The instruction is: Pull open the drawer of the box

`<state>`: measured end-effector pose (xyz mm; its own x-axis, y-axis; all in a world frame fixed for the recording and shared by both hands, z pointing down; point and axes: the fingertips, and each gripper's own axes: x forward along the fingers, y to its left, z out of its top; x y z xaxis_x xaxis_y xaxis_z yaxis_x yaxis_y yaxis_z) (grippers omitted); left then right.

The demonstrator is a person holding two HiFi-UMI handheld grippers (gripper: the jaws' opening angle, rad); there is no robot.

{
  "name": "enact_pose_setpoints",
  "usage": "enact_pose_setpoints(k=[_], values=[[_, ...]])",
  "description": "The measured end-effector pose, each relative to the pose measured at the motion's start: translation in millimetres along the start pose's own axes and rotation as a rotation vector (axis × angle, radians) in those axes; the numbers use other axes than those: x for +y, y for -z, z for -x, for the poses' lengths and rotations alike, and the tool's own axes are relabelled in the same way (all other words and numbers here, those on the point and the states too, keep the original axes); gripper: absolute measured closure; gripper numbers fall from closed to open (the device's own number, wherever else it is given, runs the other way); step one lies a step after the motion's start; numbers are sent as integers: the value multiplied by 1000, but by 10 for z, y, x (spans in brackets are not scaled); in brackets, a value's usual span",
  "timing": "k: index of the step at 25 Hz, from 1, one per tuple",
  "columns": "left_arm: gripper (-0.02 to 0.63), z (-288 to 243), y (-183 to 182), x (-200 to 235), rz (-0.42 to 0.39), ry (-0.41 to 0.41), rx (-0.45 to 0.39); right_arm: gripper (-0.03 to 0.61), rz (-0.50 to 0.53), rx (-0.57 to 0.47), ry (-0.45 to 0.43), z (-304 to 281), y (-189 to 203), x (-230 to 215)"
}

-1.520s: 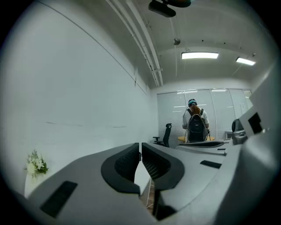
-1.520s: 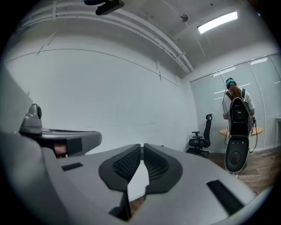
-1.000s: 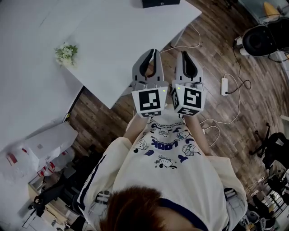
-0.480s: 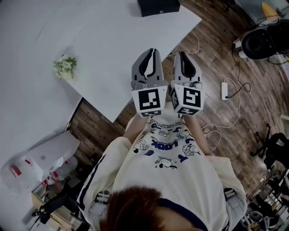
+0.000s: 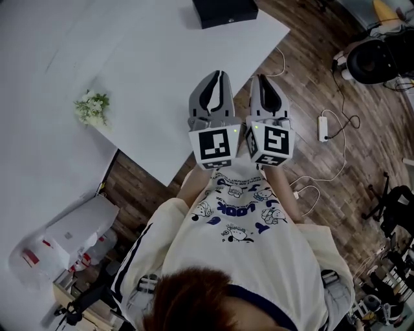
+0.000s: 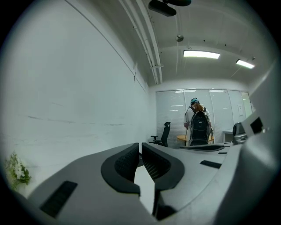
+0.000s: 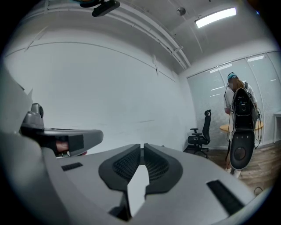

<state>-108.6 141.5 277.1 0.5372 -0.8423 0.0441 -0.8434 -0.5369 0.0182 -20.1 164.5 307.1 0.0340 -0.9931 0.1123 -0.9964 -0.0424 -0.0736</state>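
A black box [image 5: 224, 11] sits at the far edge of the white table [image 5: 142, 71], cut off by the top of the head view; no drawer is discernible on it. I hold both grippers side by side close to my chest, over the table's near corner and well short of the box. My left gripper [image 5: 220, 74] is shut with nothing between its jaws. My right gripper [image 5: 260, 77] is shut and empty too. In the left gripper view the left gripper [image 6: 140, 145] points at a white wall, as does the right gripper [image 7: 142, 146] in the right gripper view.
A small bunch of white flowers [image 5: 92, 107] lies on the table at the left. Cables and a power strip [image 5: 322, 125] lie on the wooden floor at the right. A person with a backpack [image 6: 198, 127] and an office chair [image 6: 162, 134] stand across the room.
The table, the flowers and the black box have slid slightly down and right in the head view. Both grippers stay together and shut.
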Motion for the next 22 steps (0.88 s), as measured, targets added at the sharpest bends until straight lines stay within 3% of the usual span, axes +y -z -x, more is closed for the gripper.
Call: enact_pose_setpoints(k=[10, 22], values=[[584, -335, 126, 112, 16, -6, 41, 535, -9, 28, 6, -328, 61, -132], [584, -1051, 212, 138, 28, -63, 70, 535, 0, 54, -56, -998, 41, -455]])
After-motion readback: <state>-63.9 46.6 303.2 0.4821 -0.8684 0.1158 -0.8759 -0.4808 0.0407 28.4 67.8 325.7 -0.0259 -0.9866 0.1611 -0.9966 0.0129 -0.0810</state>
